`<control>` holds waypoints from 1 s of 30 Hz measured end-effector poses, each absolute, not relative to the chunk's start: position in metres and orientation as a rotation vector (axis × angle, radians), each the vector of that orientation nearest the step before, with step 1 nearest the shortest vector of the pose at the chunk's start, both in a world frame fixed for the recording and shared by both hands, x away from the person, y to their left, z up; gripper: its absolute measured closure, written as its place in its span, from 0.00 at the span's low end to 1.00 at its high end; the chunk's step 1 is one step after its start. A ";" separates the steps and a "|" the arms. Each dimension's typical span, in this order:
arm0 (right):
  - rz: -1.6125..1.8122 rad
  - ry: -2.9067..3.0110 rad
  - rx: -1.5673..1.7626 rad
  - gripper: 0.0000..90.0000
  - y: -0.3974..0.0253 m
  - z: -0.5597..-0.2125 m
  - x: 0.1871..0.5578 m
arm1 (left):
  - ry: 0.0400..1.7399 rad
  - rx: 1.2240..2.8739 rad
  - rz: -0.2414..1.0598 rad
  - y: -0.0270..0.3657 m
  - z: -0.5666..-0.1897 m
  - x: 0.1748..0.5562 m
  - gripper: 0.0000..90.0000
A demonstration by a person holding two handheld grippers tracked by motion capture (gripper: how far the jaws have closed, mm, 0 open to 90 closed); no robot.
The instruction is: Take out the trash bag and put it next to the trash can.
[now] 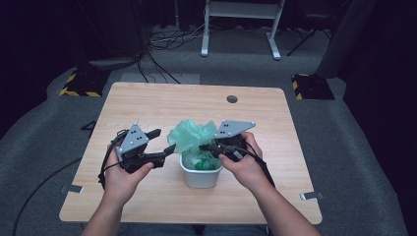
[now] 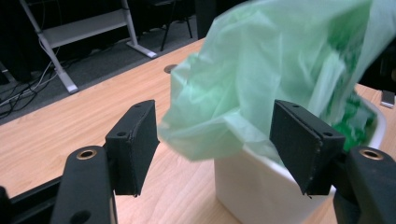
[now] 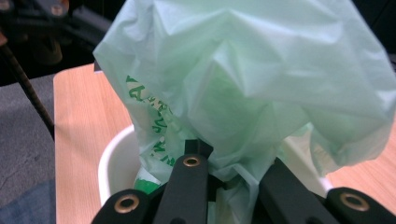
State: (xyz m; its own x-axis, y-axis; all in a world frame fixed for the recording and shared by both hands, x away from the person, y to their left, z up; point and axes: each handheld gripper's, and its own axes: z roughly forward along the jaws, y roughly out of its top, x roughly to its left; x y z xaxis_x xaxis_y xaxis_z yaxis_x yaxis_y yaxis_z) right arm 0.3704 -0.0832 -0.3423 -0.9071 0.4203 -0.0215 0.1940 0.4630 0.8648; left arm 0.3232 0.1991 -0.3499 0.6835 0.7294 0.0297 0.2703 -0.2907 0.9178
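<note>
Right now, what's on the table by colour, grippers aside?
Green: 1, thin crumpled plastic bag
White: 1, small rectangular plastic bin holding the bag
Total: 2

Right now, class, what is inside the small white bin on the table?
A light green plastic bag sits in the white bin, bunched up above its rim, with darker green print inside. The right gripper pinches the bag. The bag covers the bin's bottom, so anything beneath stays hidden.

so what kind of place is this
Probably a lab or workshop set up for recording, not a home: a bare wooden table on grey carpet, loose cables on the floor, and yellow-black striped blocks beside it.
</note>
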 end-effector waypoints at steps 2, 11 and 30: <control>1.434 2.470 0.532 0.98 -0.084 -0.338 0.370 | 0.794 1.862 0.562 0.204 -0.353 0.321 0.36; 1.464 2.433 0.550 0.98 -0.090 -0.321 0.370 | 0.837 1.867 0.580 0.227 -0.361 0.317 0.35; 1.481 2.366 0.539 0.97 -0.096 -0.269 0.364 | 0.939 1.869 0.600 0.260 -0.395 0.308 0.35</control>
State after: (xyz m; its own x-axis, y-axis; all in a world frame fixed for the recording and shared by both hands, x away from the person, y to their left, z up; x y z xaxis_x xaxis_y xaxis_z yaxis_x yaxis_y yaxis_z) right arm 0.3641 -0.0956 -0.2691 -0.8855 0.4618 -0.0517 0.1555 0.3993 0.9036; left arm 0.3084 0.2596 -0.3948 0.5886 0.8082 0.0169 0.3547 -0.2770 0.8930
